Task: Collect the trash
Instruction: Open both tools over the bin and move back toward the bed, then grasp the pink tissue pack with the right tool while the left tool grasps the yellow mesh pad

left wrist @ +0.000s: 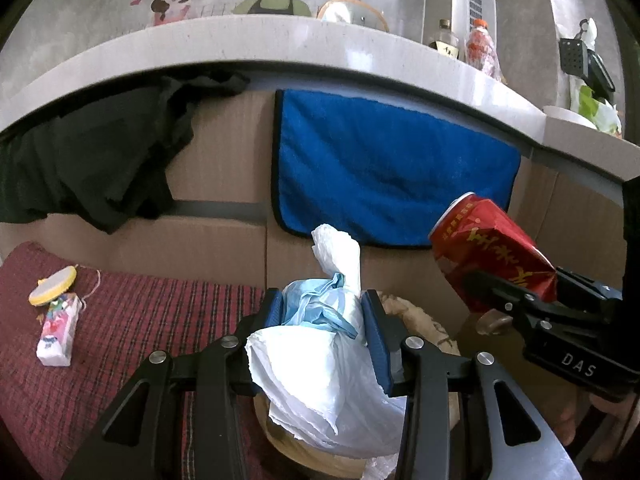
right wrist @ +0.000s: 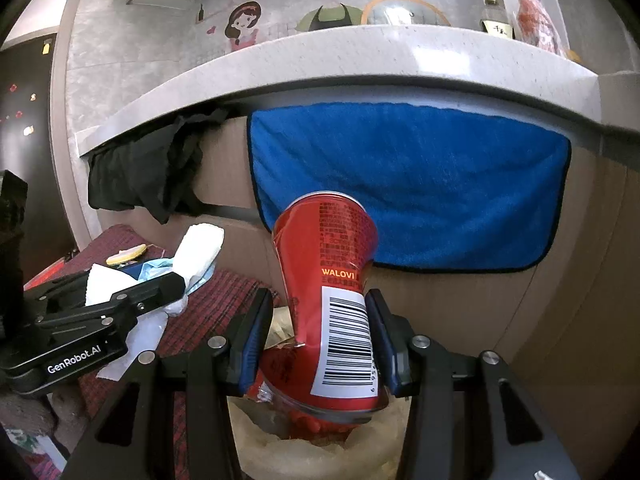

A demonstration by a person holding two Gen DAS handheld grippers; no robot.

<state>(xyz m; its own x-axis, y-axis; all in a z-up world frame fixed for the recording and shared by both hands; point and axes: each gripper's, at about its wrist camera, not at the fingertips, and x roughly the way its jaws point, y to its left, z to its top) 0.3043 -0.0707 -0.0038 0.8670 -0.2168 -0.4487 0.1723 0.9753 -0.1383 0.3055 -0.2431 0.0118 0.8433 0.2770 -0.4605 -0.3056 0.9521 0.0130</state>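
Note:
My left gripper point(left wrist: 323, 312) is shut on a wad of white tissue and a light blue face mask point(left wrist: 320, 336), held above a bin with a pale liner point(left wrist: 436, 330). It also shows in the right wrist view point(right wrist: 172, 284) at the left. My right gripper point(right wrist: 318, 320) is shut on a crushed red drink can point(right wrist: 332, 272), held over the bin's lined opening point(right wrist: 312, 456), where red wrapper trash lies. The can also shows in the left wrist view point(left wrist: 488, 248) at the right, in the right gripper's fingers point(left wrist: 516, 300).
A red checked cloth point(left wrist: 132, 320) covers the surface to the left, with a small tissue pack point(left wrist: 58, 336) and a yellow-rimmed round item point(left wrist: 52, 280) on it. Behind are cabinet doors with a blue towel point(left wrist: 384, 168) and black cloth point(left wrist: 92, 152) under a grey countertop point(left wrist: 280, 40).

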